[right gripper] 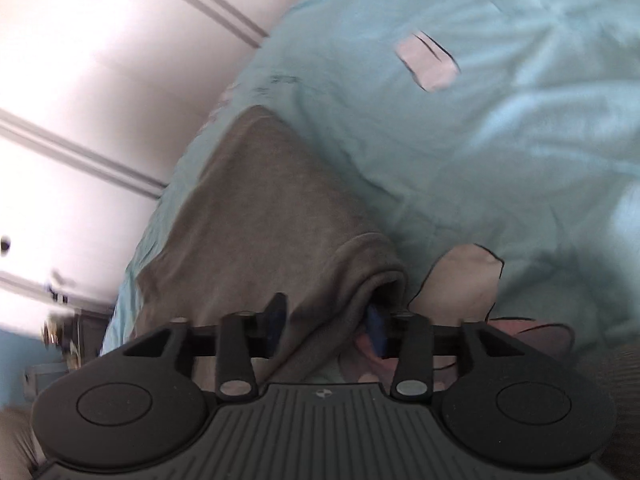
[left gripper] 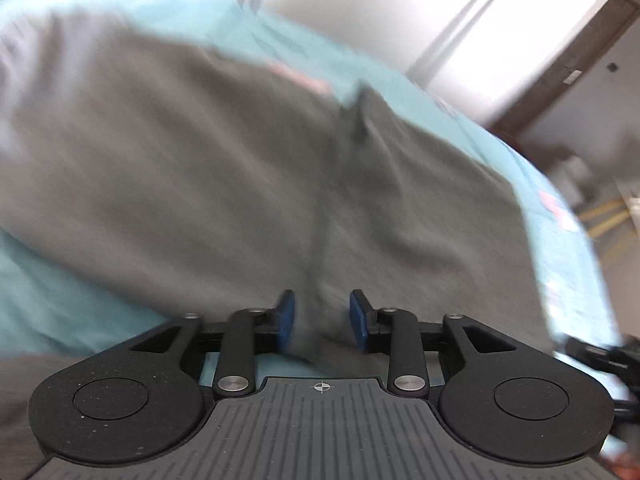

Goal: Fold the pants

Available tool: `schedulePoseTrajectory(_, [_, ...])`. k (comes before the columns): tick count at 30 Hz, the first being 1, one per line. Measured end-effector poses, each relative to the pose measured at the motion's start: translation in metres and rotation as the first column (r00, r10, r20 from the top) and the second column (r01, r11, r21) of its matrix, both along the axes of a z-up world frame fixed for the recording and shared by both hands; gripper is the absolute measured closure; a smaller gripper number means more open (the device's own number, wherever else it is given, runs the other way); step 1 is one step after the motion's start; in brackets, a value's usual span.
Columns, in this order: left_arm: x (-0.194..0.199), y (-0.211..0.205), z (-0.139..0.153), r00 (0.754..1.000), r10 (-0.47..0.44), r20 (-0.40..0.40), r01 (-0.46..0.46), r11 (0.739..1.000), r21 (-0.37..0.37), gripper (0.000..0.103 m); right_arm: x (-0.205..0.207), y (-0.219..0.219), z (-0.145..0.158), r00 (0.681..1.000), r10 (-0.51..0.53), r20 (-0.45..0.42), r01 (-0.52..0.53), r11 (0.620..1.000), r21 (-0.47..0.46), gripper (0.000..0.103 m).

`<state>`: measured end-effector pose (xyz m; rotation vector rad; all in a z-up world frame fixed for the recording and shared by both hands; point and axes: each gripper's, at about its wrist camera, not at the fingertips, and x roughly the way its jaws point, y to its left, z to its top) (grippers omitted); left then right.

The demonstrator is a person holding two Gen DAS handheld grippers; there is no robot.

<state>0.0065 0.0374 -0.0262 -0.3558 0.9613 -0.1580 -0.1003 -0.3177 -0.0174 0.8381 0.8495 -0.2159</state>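
Grey cloth fills the left wrist view: the pants lie spread on a turquoise bedsheet. The left gripper stands part open, a raised fold between its blue pads but seemingly not pinched, though blur hampers judgement. In the right wrist view, the right gripper straddles a bunched hem of the pants; whether its pads press it, I cannot tell.

Both wrist views look steeply down, close over grey pants on turquoise bedding.
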Motion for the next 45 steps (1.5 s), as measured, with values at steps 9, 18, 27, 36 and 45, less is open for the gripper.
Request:
schedulePoseTrajectory(9, [0.011, -0.017, 0.017, 0.973, -0.070, 0.221, 0.063, 0.997, 0.039, 0.039, 0.024, 0.024, 0.015, 0.979, 0.147, 0.138, -0.118, 0.972, -0.202, 0.082])
schedulePoseTrajectory(18, [0.051, -0.052, 0.017, 0.941, -0.206, 0.270, 0.198, 0.979, 0.059, 0.038, 0.053, 0.009, -0.045, 0.998, 0.058, 0.015, -0.059, 0.997, 0.051, 0.084])
schedulePoseTrajectory(27, [0.098, -0.070, -0.031, 0.949, -0.261, 0.178, 0.248, 0.965, 0.089, 0.047, 0.048, 0.009, -0.047, 0.996, 0.059, 0.059, -0.064, 0.995, 0.072, 0.069])
schedulePoseTrajectory(36, [0.086, -0.025, -0.022, 0.986, -0.012, 0.166, 0.001, 0.998, 0.066, 0.030, 0.045, 0.002, -0.052, 0.997, 0.022, 0.079, -0.033, 0.991, 0.129, 0.068])
schedulePoseTrajectory(45, [0.089, -0.032, -0.027, 0.996, 0.067, 0.063, -0.081, 0.963, 0.257, 0.031, 0.045, 0.006, -0.049, 0.991, 0.065, 0.120, -0.079, 0.990, 0.117, 0.048])
